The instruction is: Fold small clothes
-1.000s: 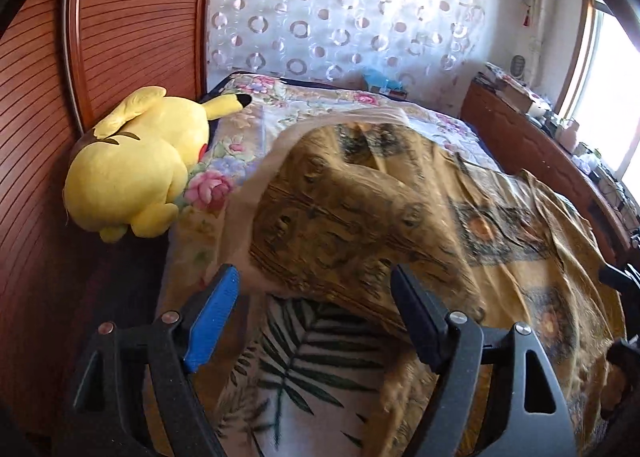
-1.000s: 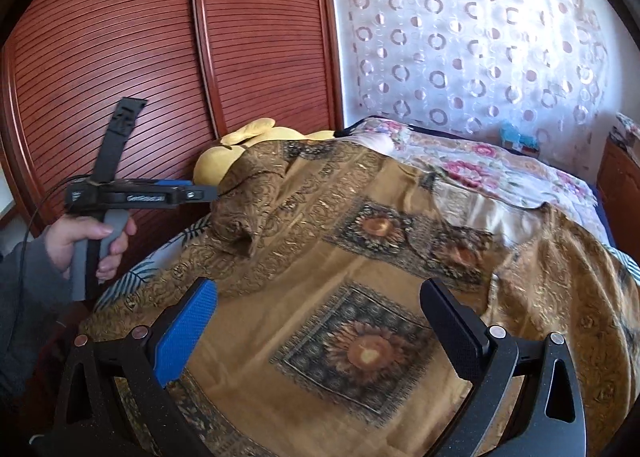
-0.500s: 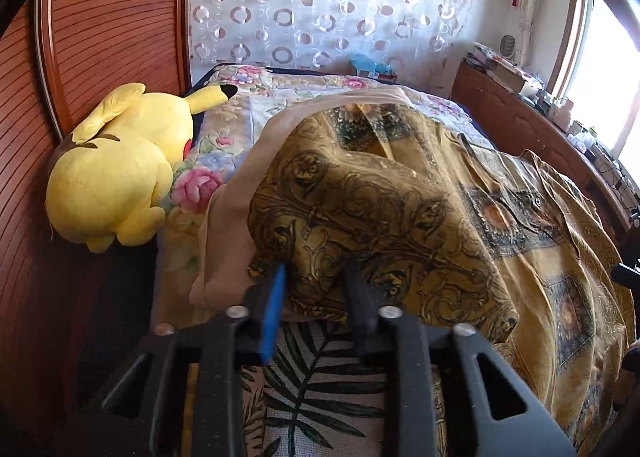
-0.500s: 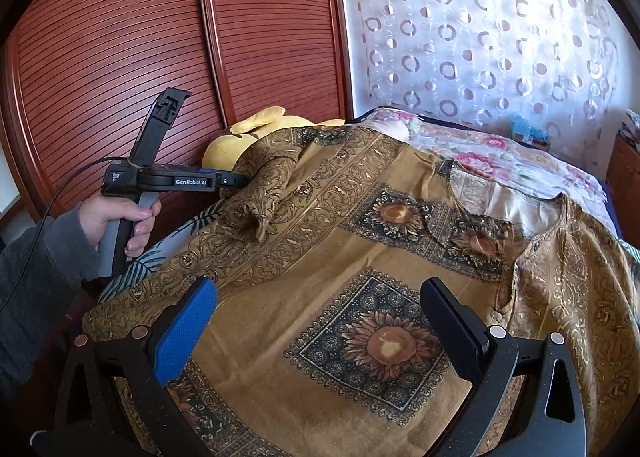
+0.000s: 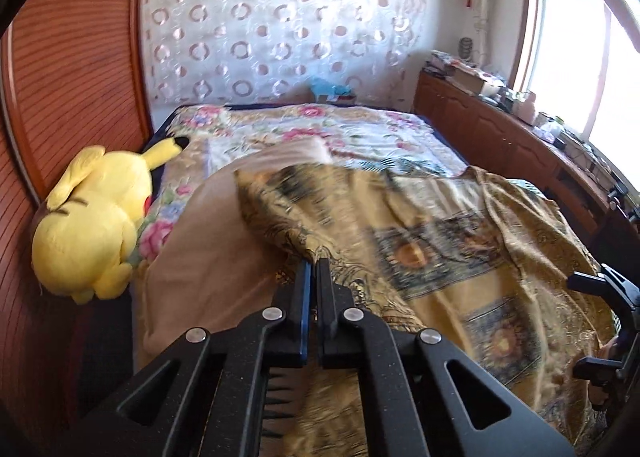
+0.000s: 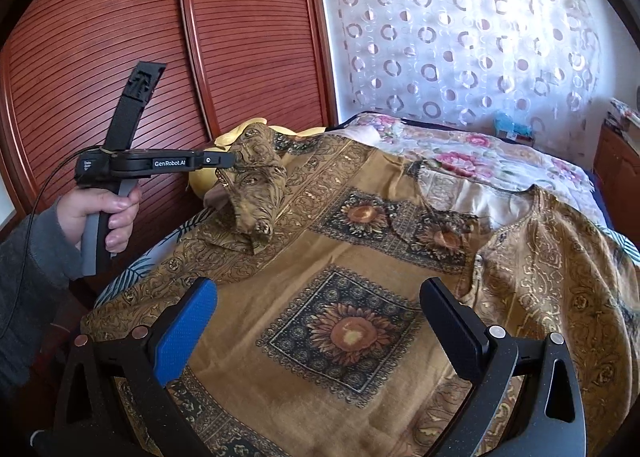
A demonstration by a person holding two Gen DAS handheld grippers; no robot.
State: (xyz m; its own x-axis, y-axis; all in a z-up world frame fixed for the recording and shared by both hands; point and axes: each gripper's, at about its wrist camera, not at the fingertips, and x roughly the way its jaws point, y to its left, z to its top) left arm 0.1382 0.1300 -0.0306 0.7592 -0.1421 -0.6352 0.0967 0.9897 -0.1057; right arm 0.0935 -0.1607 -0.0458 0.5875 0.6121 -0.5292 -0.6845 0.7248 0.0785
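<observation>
A golden-brown patterned garment [image 6: 352, 297] with sunflower squares lies spread on the bed; it also shows in the left wrist view [image 5: 440, 257]. My left gripper [image 5: 313, 263] is shut on a bunched sleeve of the garment [image 6: 256, 193] and holds it lifted above the cloth. In the right wrist view the left gripper [image 6: 230, 160] is at the left, held by a hand. My right gripper [image 6: 320, 305] is open and empty, low over the garment's near part; its body shows at the right edge of the left wrist view [image 5: 608, 297].
A yellow plush toy [image 5: 92, 217] lies at the bed's left side against the wooden sliding doors [image 6: 120, 37]. A floral bedspread [image 5: 320, 137] covers the far bed. A wooden cabinet with clutter [image 5: 500, 117] runs along the right under the window.
My left gripper has closed from wide open onto the sleeve and lifted it, pulling it over the garment. My right gripper has stayed open and nearly still.
</observation>
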